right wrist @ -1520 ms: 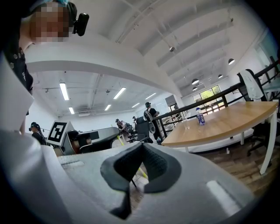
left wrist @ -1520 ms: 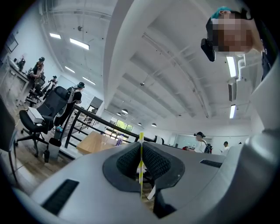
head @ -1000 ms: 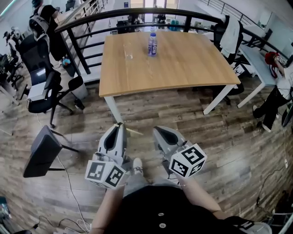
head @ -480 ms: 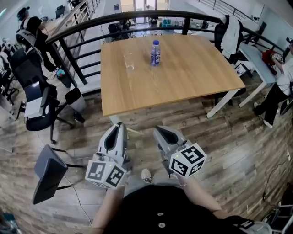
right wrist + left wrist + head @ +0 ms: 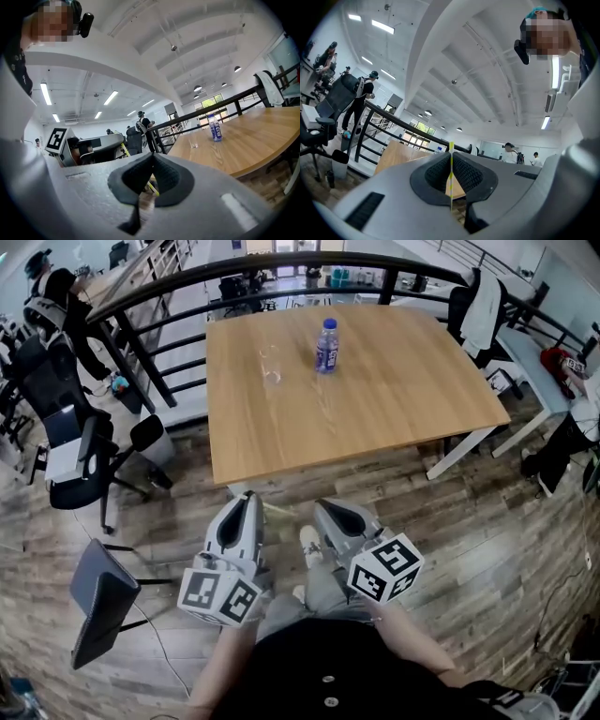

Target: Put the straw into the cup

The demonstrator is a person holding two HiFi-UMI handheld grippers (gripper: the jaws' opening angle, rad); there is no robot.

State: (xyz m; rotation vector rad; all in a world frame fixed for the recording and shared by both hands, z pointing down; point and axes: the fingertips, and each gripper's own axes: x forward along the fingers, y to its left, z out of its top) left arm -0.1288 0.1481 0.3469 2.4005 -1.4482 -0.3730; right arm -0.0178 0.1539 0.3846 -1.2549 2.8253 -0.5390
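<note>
The left gripper (image 5: 451, 157) has its jaws closed on the thin straw (image 5: 451, 178), which stands upright between the pads. The right gripper (image 5: 153, 155) is closed too, with nothing in it. The clear cup (image 5: 271, 365) stands on the table (image 5: 394, 418), well apart from both grippers, near a bottle (image 5: 326, 345). I think the straw can slip or bend in the grip, or its tip can hit the rim and tip the light cup
</note>
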